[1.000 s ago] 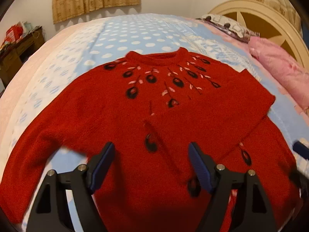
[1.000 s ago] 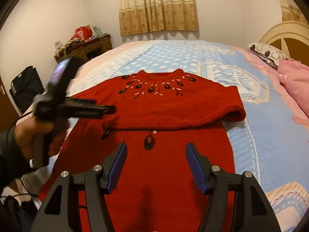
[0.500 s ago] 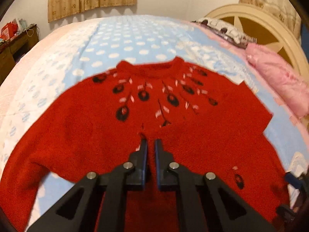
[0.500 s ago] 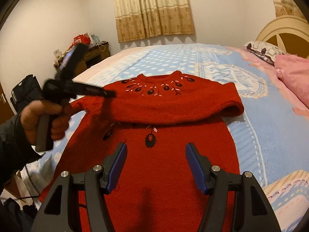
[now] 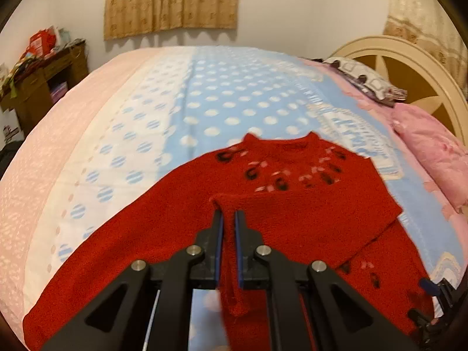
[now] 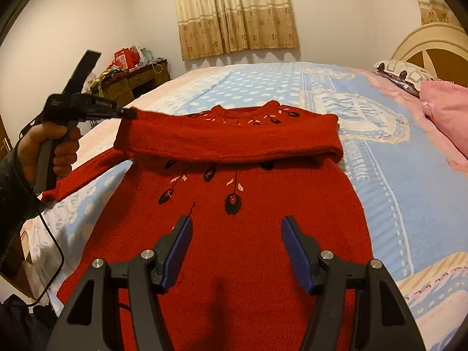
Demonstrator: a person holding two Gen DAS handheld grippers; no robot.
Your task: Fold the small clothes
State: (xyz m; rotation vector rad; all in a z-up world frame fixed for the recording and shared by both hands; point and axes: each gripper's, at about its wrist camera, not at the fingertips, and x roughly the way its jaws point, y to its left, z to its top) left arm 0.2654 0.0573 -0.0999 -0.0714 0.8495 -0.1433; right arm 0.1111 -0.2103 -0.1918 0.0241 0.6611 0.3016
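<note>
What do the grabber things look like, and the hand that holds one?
Both are black plastic. The right gripper has ridged blue pads and silver bolts on its jaws. The left gripper has blue pads too, a pistol handle with small white lettering, and a black cable trailing down. The left hand is bare, coming out of a dark sleeve.

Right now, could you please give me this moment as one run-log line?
step: folding sleeve | left tool: shut on sleeve, lifted across sweater | right tool: open, above hem | surface: bed
</note>
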